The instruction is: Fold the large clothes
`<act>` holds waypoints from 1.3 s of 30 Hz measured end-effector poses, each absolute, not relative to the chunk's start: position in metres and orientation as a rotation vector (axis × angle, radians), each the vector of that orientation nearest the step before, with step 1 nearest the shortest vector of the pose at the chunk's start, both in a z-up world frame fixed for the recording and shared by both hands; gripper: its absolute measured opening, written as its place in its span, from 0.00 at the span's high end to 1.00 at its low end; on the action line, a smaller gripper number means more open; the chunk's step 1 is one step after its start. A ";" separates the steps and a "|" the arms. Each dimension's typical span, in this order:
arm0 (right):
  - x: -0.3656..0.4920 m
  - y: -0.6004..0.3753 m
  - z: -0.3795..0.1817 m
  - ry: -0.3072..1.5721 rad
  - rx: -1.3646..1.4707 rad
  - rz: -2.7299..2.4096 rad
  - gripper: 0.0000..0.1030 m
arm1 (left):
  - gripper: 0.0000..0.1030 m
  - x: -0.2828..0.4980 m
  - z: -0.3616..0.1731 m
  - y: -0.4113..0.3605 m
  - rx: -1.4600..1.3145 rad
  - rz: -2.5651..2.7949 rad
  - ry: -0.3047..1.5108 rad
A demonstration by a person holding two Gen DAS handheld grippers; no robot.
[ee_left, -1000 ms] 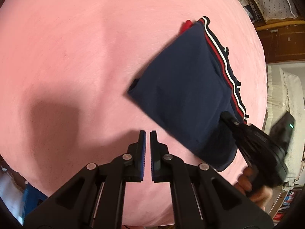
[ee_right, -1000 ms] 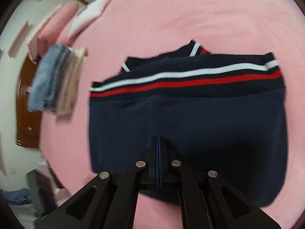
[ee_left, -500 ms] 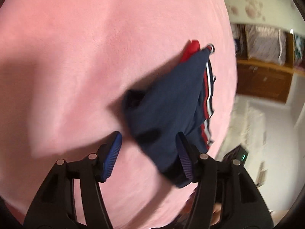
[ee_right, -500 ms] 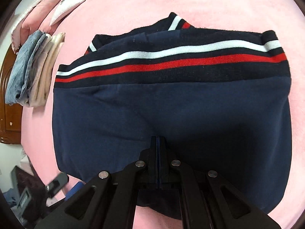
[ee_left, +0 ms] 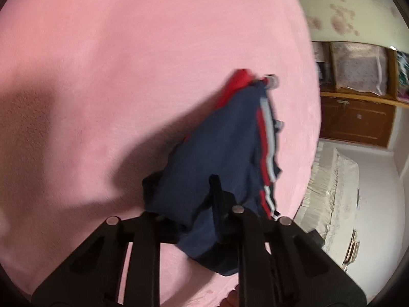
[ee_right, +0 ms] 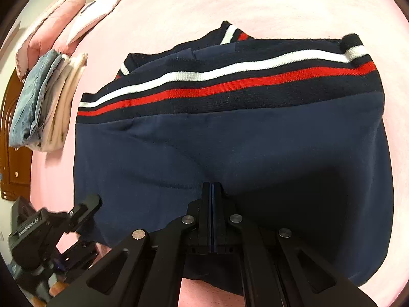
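A folded navy garment (ee_right: 230, 148) with a white and red striped band lies on the pink bed cover (ee_right: 281, 2). My right gripper (ee_right: 212, 186) is shut on its near edge. In the left wrist view the same garment (ee_left: 219, 158) hangs bunched, its near corner lying between the fingers of my left gripper (ee_left: 186, 199). The right finger (ee_left: 217, 197) shows; the left finger is hidden under the cloth. The left gripper also shows in the right wrist view (ee_right: 76, 217), at the garment's left corner, its jaws apart there.
A stack of folded clothes (ee_right: 43, 99), denim and beige, lies at the bed's far left by pink pillows (ee_right: 51, 23). A wooden cabinet (ee_left: 358, 120) and white lace-covered furniture (ee_left: 332, 192) stand beyond the bed's right edge.
My left gripper opened, swung right and moved onto the garment's corner. The right gripper stayed shut on the garment, which now sits closer and larger in its view.
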State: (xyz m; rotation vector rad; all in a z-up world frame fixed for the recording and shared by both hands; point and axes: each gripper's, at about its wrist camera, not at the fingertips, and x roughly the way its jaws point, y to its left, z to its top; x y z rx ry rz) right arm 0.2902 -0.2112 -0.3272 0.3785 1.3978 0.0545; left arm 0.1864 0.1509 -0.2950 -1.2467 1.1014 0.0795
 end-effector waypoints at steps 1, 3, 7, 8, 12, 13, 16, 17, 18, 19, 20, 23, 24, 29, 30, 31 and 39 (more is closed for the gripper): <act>0.288 -0.212 -0.324 1.394 0.391 0.046 1.00 | 0.90 0.185 -0.285 0.149 -1.215 0.041 1.077; 0.283 -0.209 -0.327 1.381 0.426 0.024 1.00 | 0.94 0.190 -0.255 0.134 -1.086 -0.085 1.037; 0.274 -0.219 -0.327 1.355 0.498 -0.014 1.00 | 0.95 0.207 -0.210 0.093 -0.791 -0.324 1.050; 0.271 -0.221 -0.327 1.347 0.513 -0.019 1.00 | 0.95 0.212 -0.203 0.082 -0.711 -0.372 1.060; 0.259 -0.233 -0.328 1.315 0.579 -0.009 1.00 | 0.95 0.222 -0.182 0.045 -0.432 -0.492 1.055; 0.257 -0.236 -0.328 1.311 0.594 -0.002 1.00 | 0.95 0.221 -0.180 0.038 -0.399 -0.512 1.056; 0.252 -0.250 -0.331 1.309 0.648 0.036 1.00 | 0.95 0.227 -0.174 0.006 -0.271 -0.564 1.059; 0.251 -0.255 -0.332 1.309 0.665 0.050 1.00 | 0.95 0.226 -0.171 -0.004 -0.219 -0.575 1.050; 0.249 -0.261 -0.333 1.310 0.686 0.072 1.00 | 0.95 0.226 -0.169 -0.016 -0.168 -0.589 1.046; 0.248 -0.264 -0.334 1.311 0.703 0.088 1.00 | 0.95 0.217 -0.166 -0.022 -0.138 -0.601 1.043; 0.246 -0.270 -0.336 1.312 0.728 0.108 1.00 | 0.95 0.216 -0.165 -0.033 -0.102 -0.610 1.038; 0.242 -0.297 -0.342 1.312 0.813 0.175 1.00 | 0.95 0.221 -0.159 -0.056 -0.052 -0.620 1.035; 0.240 -0.304 -0.344 1.314 0.847 0.194 1.00 | 0.95 0.218 -0.156 -0.058 -0.048 -0.616 1.038; 0.237 -0.328 -0.348 1.374 0.939 0.284 1.00 | 0.95 0.206 -0.154 -0.072 0.014 -0.589 1.042; 0.236 -0.334 -0.347 1.393 0.949 0.303 1.00 | 0.95 0.205 -0.156 -0.073 0.028 -0.580 1.050; 0.234 -0.340 -0.344 1.404 0.949 0.316 1.00 | 0.95 0.200 -0.157 -0.076 0.037 -0.574 1.055; 0.205 -0.441 -0.284 1.318 0.877 0.143 1.00 | 0.95 0.185 -0.202 -0.150 0.206 -0.587 1.144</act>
